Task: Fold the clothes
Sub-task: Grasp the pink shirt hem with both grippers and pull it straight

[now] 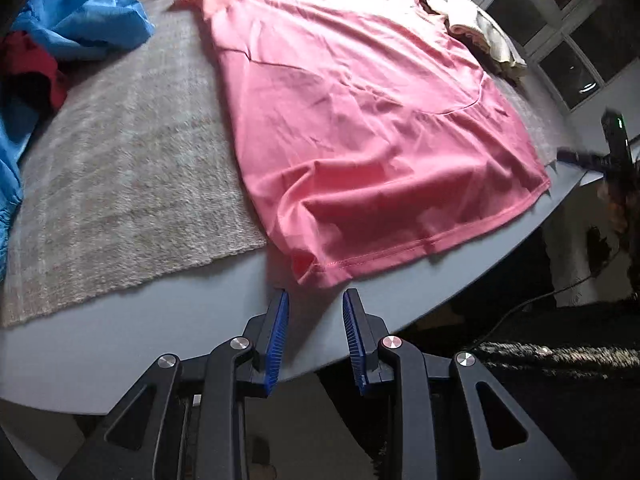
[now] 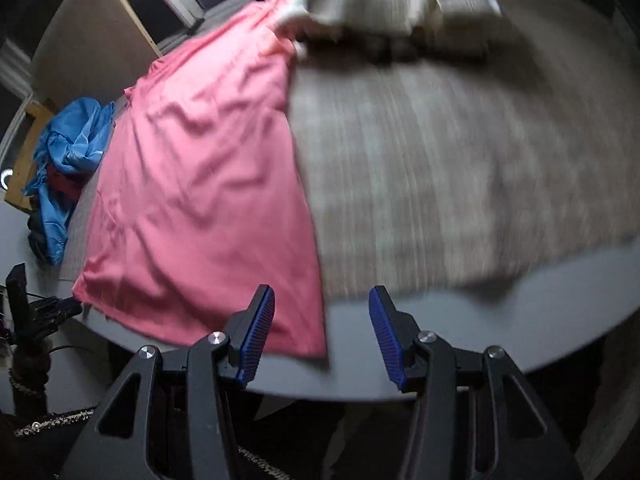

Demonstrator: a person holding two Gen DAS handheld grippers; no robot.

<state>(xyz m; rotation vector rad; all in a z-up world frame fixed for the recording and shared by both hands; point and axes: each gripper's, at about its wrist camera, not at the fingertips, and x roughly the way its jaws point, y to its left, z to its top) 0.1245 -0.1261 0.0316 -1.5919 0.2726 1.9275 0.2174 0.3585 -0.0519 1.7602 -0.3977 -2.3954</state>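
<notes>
I am viewing a smooth pink shirt [image 1: 360, 120] lying on a coarse woven mat [image 1: 132, 184]; left gripper [image 1: 316, 300] and right gripper [image 2: 322, 296] standing apart, empty.

The shirt [image 1: 360, 120] lies spread on the mat [image 1: 132, 184], which covers the table [image 1: 160, 336]. A crumpled heap [image 1: 80, 20] sits left, folded clothes [image 1: 472, 24] far right.

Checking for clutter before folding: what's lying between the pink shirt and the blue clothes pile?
Only bare grey mat. In the left wrist view, nothing sits on it between the pink shirt and the blue clothes pile.
</notes>
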